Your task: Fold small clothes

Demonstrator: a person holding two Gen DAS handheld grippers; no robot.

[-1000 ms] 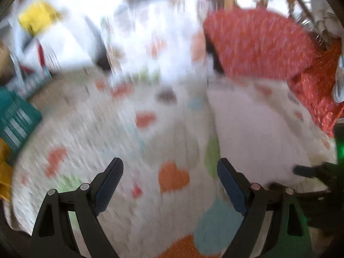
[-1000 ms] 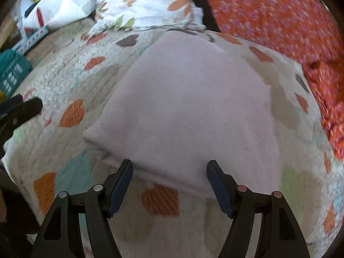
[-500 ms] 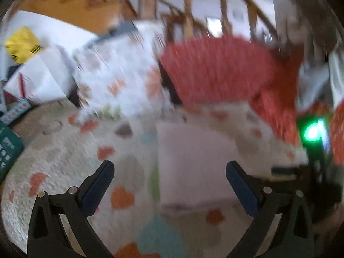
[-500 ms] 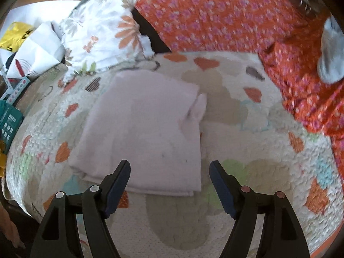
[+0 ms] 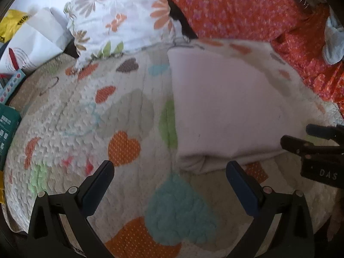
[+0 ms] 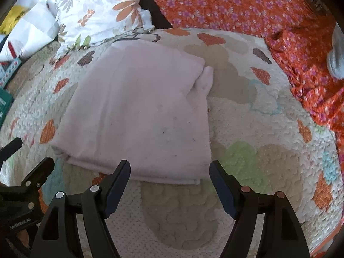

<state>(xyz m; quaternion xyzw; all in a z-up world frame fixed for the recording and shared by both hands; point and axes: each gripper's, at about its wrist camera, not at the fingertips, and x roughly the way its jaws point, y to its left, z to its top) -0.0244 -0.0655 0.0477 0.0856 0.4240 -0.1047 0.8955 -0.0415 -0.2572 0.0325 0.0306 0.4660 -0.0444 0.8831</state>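
Note:
A pale pink garment (image 5: 225, 107) lies folded flat on a heart-patterned quilt (image 5: 86, 118); it also shows in the right wrist view (image 6: 139, 111), with a small sleeve end sticking out at its right edge. My left gripper (image 5: 169, 176) is open and empty, just in front of the garment's near left corner. My right gripper (image 6: 169, 172) is open and empty, hovering at the garment's near edge. The right gripper also shows at the right edge of the left wrist view (image 5: 311, 142).
A white floral pillow (image 5: 120, 19) and an orange flowered cushion (image 5: 225, 6) lie behind the garment. Orange flowered cloth (image 6: 311, 68) drapes at the right. White paper bags (image 5: 32, 40) and a teal box (image 5: 6, 129) sit at the left.
Both grippers have pulled back from the garment. The left wrist view swung right then settled low over the quilt. The garment lies still and folded.

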